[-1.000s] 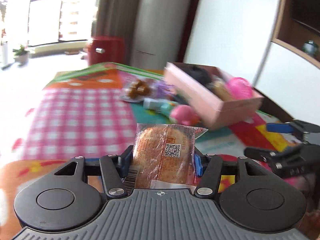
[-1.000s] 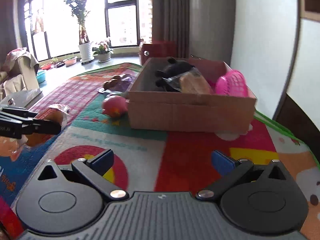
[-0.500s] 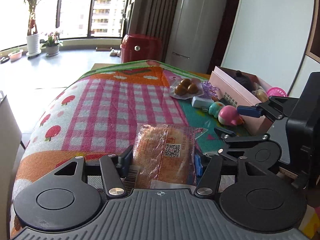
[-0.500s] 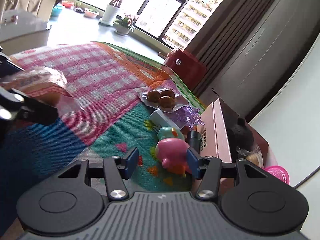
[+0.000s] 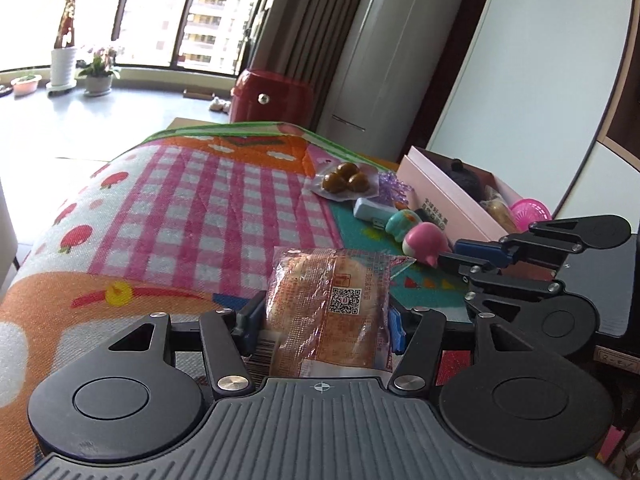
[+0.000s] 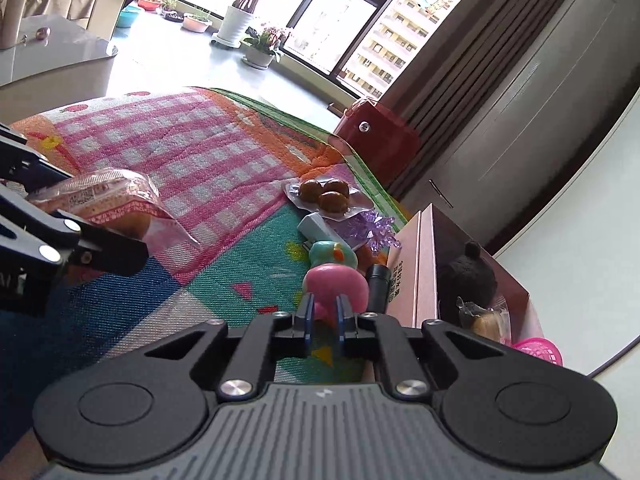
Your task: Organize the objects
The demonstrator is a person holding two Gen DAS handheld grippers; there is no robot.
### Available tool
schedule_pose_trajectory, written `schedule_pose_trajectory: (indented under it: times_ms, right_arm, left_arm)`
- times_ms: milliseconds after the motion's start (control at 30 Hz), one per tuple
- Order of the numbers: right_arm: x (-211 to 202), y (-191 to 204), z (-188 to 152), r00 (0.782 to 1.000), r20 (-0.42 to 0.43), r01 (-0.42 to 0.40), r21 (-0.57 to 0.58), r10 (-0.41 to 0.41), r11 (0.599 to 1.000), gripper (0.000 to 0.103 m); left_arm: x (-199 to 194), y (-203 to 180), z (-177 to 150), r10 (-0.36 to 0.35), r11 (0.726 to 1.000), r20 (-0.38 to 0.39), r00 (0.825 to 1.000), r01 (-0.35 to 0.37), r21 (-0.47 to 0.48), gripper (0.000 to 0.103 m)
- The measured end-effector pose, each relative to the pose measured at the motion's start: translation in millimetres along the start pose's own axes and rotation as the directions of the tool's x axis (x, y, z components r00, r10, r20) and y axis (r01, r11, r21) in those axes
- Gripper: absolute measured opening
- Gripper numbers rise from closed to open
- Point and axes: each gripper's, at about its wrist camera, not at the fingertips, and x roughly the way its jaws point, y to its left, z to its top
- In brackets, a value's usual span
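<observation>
My left gripper [image 5: 322, 322] is shut on a wrapped bread bun [image 5: 330, 308] and holds it above the mat; the bun also shows in the right wrist view [image 6: 100, 200]. My right gripper [image 6: 323, 326] is closed on the near end of a pink pig toy [image 6: 336, 286], which lies on the mat [image 5: 200, 208] beside the pink cardboard box [image 6: 408, 268]. In the left wrist view the right gripper [image 5: 460, 254] reaches the pink toy [image 5: 424, 242] from the right.
A teal toy [image 6: 332, 254], a light blue case [image 6: 318, 228], a pack of brown balls [image 6: 324, 196], a purple ornament [image 6: 378, 230] and a black cylinder [image 6: 378, 284] lie left of the box. The box holds a black plush [image 6: 466, 278], a wrapped snack [image 6: 486, 322] and a pink basket [image 6: 538, 350].
My right gripper swung toward the pink pig toy and its jaws closed on it. My left gripper still holds the bun and turned left, then steadied.
</observation>
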Motion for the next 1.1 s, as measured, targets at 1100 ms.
schedule_pose_trajectory:
  times_ms: [1100]
  right_arm:
    - [-52.4,-24.6,-39.5,0.999,-0.004,-0.052,0.005,0.052,0.999,0.008]
  left_arm:
    - [-6.7,-8.2,-5.7,-0.05,0.998,0.019,0.999,0.051,-0.048,0.062]
